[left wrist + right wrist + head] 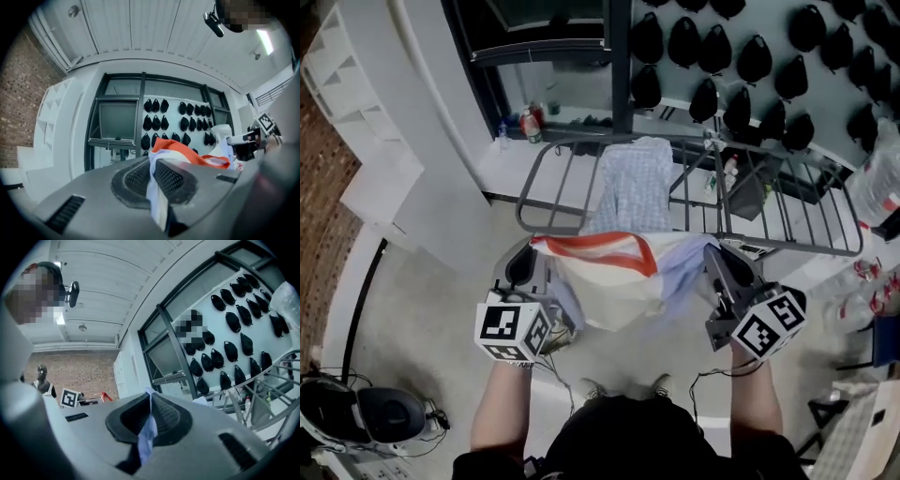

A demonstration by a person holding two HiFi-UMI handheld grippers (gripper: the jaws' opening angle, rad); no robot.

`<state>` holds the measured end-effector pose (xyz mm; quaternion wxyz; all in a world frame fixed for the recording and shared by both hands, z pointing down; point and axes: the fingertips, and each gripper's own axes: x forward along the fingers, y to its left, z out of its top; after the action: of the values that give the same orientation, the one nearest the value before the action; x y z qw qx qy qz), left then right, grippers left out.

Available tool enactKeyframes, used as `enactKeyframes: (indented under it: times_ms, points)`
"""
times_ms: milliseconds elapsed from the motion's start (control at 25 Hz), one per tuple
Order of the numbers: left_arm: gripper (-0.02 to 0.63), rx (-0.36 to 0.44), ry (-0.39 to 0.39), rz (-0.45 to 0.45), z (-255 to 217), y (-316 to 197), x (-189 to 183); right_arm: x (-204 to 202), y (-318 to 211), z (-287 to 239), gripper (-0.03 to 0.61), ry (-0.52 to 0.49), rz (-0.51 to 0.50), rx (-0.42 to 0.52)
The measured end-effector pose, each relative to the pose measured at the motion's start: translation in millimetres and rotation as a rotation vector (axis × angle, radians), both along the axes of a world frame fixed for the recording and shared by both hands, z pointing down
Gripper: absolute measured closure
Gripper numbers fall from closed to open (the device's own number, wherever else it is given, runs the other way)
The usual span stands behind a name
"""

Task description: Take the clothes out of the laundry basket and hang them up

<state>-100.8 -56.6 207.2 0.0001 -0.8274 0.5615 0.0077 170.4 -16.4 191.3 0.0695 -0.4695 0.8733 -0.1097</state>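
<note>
A pale garment with an orange-red band [614, 272] is stretched between my two grippers, just in front of the grey drying rack [553, 178]. My left gripper [532, 251] is shut on its left edge; in the left gripper view the white and orange cloth [157, 199] is pinched between the jaws of the left gripper [153, 174]. My right gripper [711, 251] is shut on the right edge, where pale blue cloth [146, 434] shows between the jaws of the right gripper [151, 416]. A light blue checked garment [633, 187] hangs over the rack. The laundry basket is not in sight.
Bottles [528, 124] stand on a white ledge behind the rack. Dark objects [750, 56] hang in rows on the back wall. A white shelf unit [366, 141] stands at the left. Clear plastic bags [877, 183] lie at the right, a helmet-like device [366, 412] at bottom left.
</note>
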Motion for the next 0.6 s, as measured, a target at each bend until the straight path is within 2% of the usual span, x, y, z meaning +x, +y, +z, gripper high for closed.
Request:
enactKeyframes:
  times_ms: [240,600]
  points:
    - [0.598,-0.017,-0.016,0.090,1.4,-1.9,111.4,111.8,18.2,-1.3,0.566,-0.034,0.102,-0.004]
    - [0.598,-0.010,-0.022,0.156,0.6,-8.2,237.1,236.7,24.7,-2.4,0.566,-0.059,0.172,0.016]
